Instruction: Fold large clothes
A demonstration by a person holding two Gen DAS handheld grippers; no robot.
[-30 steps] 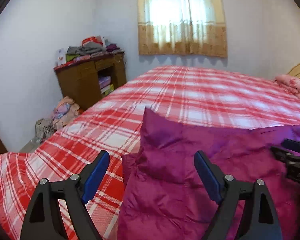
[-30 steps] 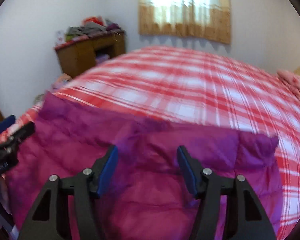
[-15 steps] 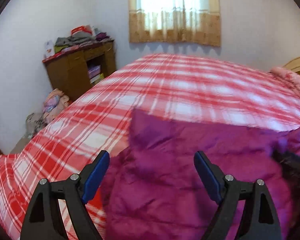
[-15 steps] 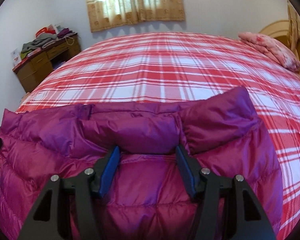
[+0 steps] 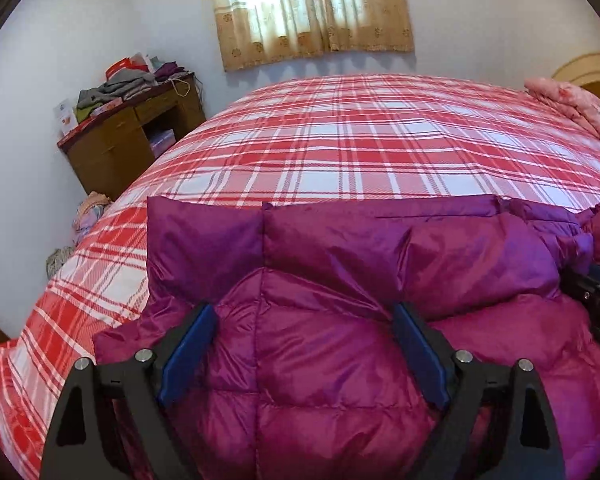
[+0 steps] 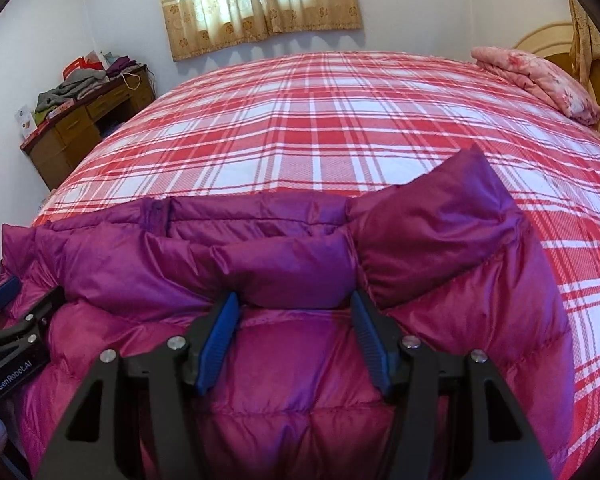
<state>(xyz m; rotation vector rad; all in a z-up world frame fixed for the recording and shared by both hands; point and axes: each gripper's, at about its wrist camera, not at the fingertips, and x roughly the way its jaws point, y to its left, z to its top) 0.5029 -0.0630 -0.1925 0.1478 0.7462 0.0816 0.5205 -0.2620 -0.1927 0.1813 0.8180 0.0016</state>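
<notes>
A puffy magenta down jacket (image 5: 320, 380) lies across the near part of the bed, with a darker purple band folded over along its far edge. My left gripper (image 5: 304, 312) hovers low over the jacket's left half. Its jaws are opening and stand wide, with quilted fabric bulging between them and not pinched. My right gripper (image 6: 294, 300) is shut on the rolled purple fold of the jacket (image 6: 460, 300), which sits squeezed between its blue pads. Each gripper shows at the edge of the other's view: the right gripper (image 5: 596, 300) and the left gripper (image 6: 16, 320).
The red and white plaid bed cover (image 5: 360, 152) stretches beyond the jacket to the curtained window. A folded pink quilt (image 6: 540, 76) lies at the headboard on the right. A wooden desk (image 5: 120, 144) piled with clothes stands at the left wall, with clothes on the floor (image 5: 88, 216).
The left gripper slid right and lower, from the bare cover onto the jacket. The right gripper sank and rolled, and the raised far edge now lies folded flat on the bed.
</notes>
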